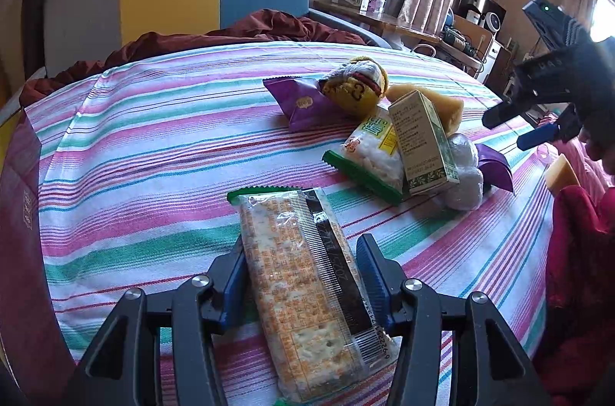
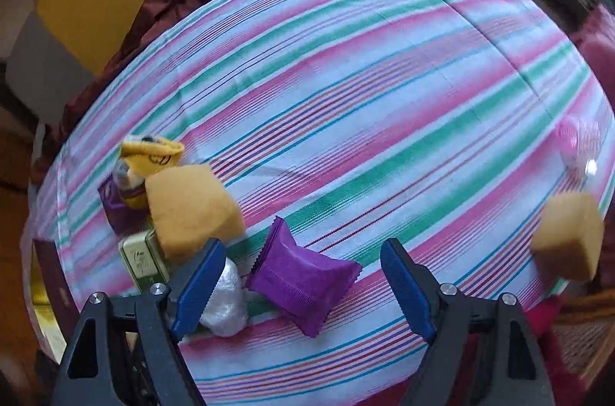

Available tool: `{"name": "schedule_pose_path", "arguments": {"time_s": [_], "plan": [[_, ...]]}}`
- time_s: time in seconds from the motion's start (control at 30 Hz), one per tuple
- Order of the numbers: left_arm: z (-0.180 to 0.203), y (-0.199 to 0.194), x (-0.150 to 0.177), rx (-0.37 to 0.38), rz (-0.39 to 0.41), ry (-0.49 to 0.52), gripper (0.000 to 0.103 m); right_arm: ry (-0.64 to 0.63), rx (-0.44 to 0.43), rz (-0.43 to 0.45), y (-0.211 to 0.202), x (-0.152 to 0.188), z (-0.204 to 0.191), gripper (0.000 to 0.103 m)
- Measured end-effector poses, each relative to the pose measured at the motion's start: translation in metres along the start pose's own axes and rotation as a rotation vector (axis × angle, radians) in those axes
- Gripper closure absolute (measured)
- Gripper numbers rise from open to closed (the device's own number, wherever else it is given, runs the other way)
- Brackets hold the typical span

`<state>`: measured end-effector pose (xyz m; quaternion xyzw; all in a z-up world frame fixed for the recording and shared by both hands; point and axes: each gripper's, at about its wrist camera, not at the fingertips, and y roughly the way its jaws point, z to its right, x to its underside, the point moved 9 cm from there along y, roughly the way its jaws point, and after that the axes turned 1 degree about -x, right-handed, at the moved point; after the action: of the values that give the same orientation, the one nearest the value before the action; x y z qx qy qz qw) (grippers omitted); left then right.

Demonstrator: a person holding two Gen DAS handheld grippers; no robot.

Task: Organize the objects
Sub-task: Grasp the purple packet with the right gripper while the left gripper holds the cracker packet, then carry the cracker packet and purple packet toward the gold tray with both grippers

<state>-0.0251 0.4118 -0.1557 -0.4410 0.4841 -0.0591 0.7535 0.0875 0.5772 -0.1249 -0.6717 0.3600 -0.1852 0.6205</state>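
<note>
Left wrist view shows the left gripper [image 1: 301, 275] pinching a cracker packet [image 1: 307, 290] across its width, a blue pad bearing on each long edge, the packet lying low over the striped bedsheet [image 1: 153, 137]; whether its far end rests on the cloth cannot be told. The packet's long axis runs along the line of the fingers, the green crimped end pointing away from the camera toward the bed's middle and the barcode end nearest the camera. The grip sits toward the barcode end, so most of the length overhangs forward; in my judgement a quick lift or swing could let the packet droop or pivot between the pads, and hard pressure could crush the crackers. The right gripper [image 2: 303, 275] stands spread and empty, pointing steeply down over a purple sachet [image 2: 303, 285], which lies on the sheet between but clear of the pads. A white wrapped bundle [image 2: 226, 302] lies at the left pad and a yellow sponge [image 2: 192, 210] just behind; closing here risks catching the bundle or nudging the pile, where a green carton [image 1: 423, 141] leans tilted on a rice-snack packet [image 1: 374, 152] and may topple.
</note>
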Motion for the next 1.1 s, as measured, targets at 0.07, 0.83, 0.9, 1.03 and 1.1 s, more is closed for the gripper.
{"name": "schedule_pose_path", "arguments": {"time_s": [0.07,0.83,0.9,1.03,1.1], "plan": [[0.000,-0.001,0.000,0.003,-0.001,-0.004,0.049,-0.152,0.013,-0.062,0.000,0.005,-0.011,0.018],[-0.016,-0.031,0.009,0.040,-0.034,-0.038,0.060,-0.180,0.109,-0.046,0.018,0.048,0.009,0.067],[-0.023,-0.051,0.011,0.037,-0.011,-0.068,0.060,-0.129,0.097,-0.001,0.008,0.047,0.017,0.067],[-0.036,-0.098,0.006,0.030,0.073,-0.080,0.060,-0.047,0.061,0.095,-0.016,0.050,0.028,0.067],[-0.047,-0.119,0.005,0.025,0.103,-0.101,0.060,-0.031,0.035,0.131,-0.020,0.053,0.018,0.067]]}}
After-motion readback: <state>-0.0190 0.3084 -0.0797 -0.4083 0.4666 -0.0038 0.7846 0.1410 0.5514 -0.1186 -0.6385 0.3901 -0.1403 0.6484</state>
